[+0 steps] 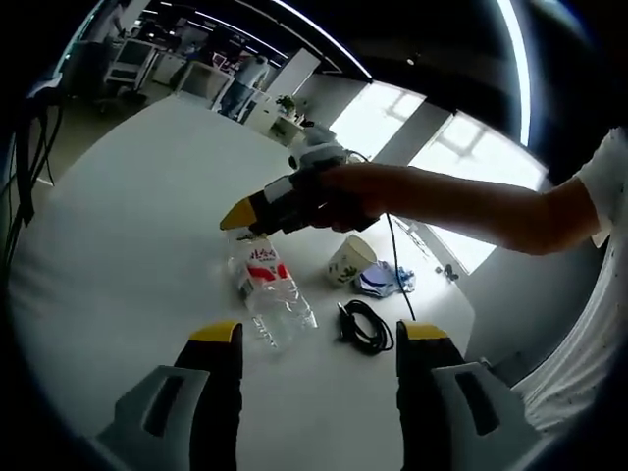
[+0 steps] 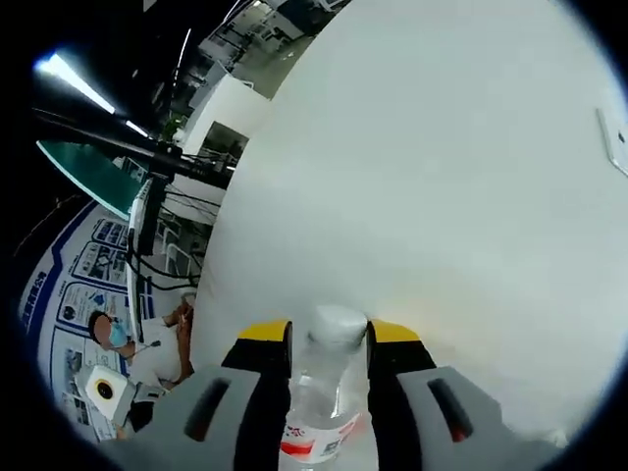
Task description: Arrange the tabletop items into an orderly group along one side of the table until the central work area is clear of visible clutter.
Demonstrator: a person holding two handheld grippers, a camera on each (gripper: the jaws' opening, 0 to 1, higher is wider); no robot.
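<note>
the right gripper (image 2: 329,339) is squeezing the bottle (image 2: 322,392) near its cap; the clear plastic probably feels light, slippery and squashy. the left gripper (image 1: 319,339) is hanging wide open, holding nothing, over the desk (image 1: 137,216).

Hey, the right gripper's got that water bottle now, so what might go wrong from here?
1. The right gripper grips the water bottle high, near its cap, so the long clear body could swing or slip free when lifted.
2. The paper cup and coiled black cable lie close beside the bottle; a swinging bottle might tip the cup or snag the cable.
3. The left gripper hovers open just in front, so the two grippers could bump.
</note>
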